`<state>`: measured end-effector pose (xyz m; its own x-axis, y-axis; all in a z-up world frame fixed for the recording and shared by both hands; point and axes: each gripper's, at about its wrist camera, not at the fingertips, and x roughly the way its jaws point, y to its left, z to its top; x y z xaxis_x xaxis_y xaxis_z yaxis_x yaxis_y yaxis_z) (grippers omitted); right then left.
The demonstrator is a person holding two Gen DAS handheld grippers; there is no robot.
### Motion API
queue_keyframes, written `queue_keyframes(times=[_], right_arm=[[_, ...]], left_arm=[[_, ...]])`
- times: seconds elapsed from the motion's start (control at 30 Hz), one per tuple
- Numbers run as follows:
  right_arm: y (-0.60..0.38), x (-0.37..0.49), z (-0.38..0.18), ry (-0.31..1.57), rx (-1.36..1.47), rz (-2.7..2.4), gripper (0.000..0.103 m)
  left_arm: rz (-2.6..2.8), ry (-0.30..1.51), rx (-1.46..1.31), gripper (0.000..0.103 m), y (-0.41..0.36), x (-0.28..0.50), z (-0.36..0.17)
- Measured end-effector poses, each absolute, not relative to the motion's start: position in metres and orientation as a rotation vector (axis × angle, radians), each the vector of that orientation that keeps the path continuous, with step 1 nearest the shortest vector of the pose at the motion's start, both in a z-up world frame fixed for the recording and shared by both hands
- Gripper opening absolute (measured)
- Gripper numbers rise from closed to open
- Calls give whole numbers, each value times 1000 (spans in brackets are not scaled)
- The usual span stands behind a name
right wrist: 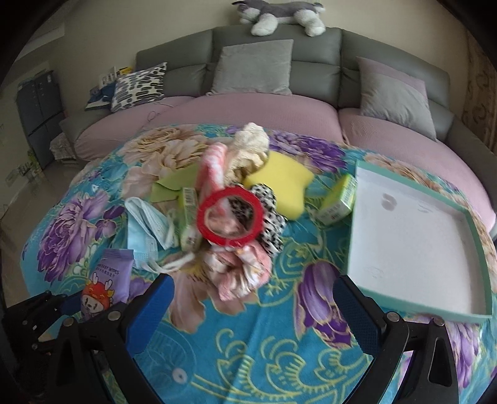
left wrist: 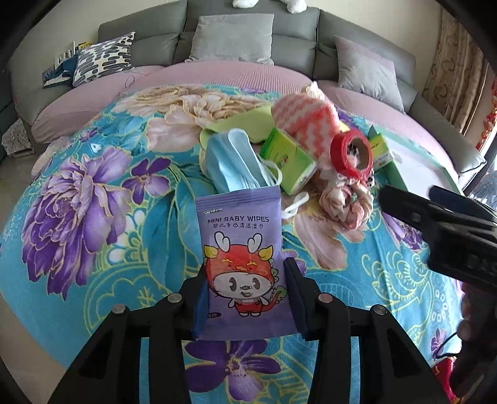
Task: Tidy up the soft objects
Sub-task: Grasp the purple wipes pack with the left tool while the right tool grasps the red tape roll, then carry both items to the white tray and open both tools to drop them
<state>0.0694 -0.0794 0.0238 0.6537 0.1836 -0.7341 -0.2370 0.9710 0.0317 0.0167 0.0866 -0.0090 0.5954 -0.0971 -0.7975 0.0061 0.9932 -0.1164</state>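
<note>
Left gripper (left wrist: 245,279) clamps the wipes pack (left wrist: 240,248), blue pads pressed on both long edges, pack standing upright at lower centre of the left view. In the right view the same pack (right wrist: 107,287) sits at lower left, held by the black frame there.

Right gripper (right wrist: 253,298) is open wide, nothing between its blue pads (right wrist: 357,314), low centre of its own view, over the floral blanket (right wrist: 248,348). In the left view it enters from the right edge as a dark blurred shape (left wrist: 435,217).

Just above the pack in the left view: blue masks (left wrist: 233,161), a white ear loop (left wrist: 295,203) beside them. Right of the masks a green box (left wrist: 287,160), then a red tape roll (left wrist: 351,152) resting on a pink-white cloth bundle (left wrist: 306,124). A knotted pink cloth (left wrist: 344,202) lies below the roll.

Right view, centre: the roll (right wrist: 230,217) tops the pile, yellow sponge (right wrist: 279,186) behind it, a second green box (right wrist: 338,200) touching the tray's left edge. White tray with teal rim (right wrist: 478,248) is at right, on the blanket.

Grey sofa (right wrist: 279,46) with cushions across the top; plush dog (right wrist: 279,15) on its back.
</note>
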Motion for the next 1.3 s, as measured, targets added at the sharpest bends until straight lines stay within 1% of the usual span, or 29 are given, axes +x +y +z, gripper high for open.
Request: queue_keyframes(times=[0.17,0.27,0.33,0.53,0.6,0.63,0.83,1.07,1.3], right_arm=[[-69,91,18,832,-72,248,102],[-66,102,13,845,-77,247,94],[-65,109,10,860,-79,252,85],[-62,118,8,857,-85,269,72],[-61,118,9,853,-89,280,63],[-60,119,10,854,-92,288,62],[-62,117,13,845,-81,313,60],[-80,105,34,775,-22,326,60],[-131,106,49,747,12,255,60]], left_arm=[[-49,891,-102,46,96,18,0],[-42,879,-116,46,104,20,3],[-35,872,-124,46,109,21,3],[-28,857,-134,46,115,22,6],[-29,855,-134,46,114,23,6],[-28,856,-132,46,114,23,6],[-22,851,-126,46,112,23,9],[-18,812,-97,46,105,29,27],[-107,756,-35,46,61,51,56]])
